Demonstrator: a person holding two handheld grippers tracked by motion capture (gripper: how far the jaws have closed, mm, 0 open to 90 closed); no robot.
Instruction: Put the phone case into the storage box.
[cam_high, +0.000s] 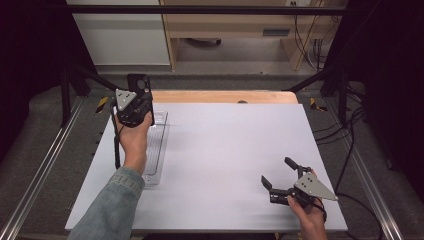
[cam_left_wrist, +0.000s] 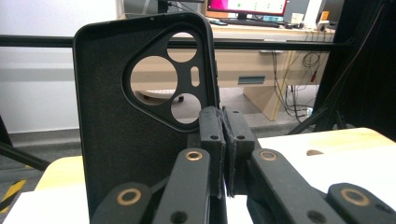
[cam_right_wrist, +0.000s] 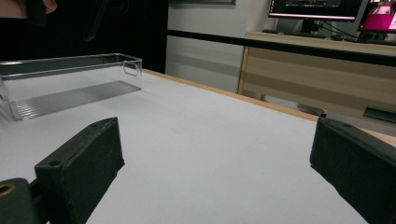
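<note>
Nearest the high camera, a denim sleeve comes in at the bottom left, and its hand grips the left gripper raised over the far end of a clear tray. A black phone case stands upright out of that gripper, above the tray's far end and near the table's far left corner. At the near right corner the right gripper sits low over the white surface, its jaws spread wide with nothing between them, pointing left across the table.

From the left gripper view, the two black jaws meet in the middle of the frame, pinching the case by its right-hand edge. The case stands upright with its felt-lined inside toward the camera, and its camera cut-out, with three round holes and a small slot, shows the room behind. The left gripper is clamped tight on that thin wall.

From the right gripper view, the two pads stand far apart at either side of the frame, with bare table between them. The right gripper holds nothing. The tray lies empty at the far left, well apart from the pads.
</note>
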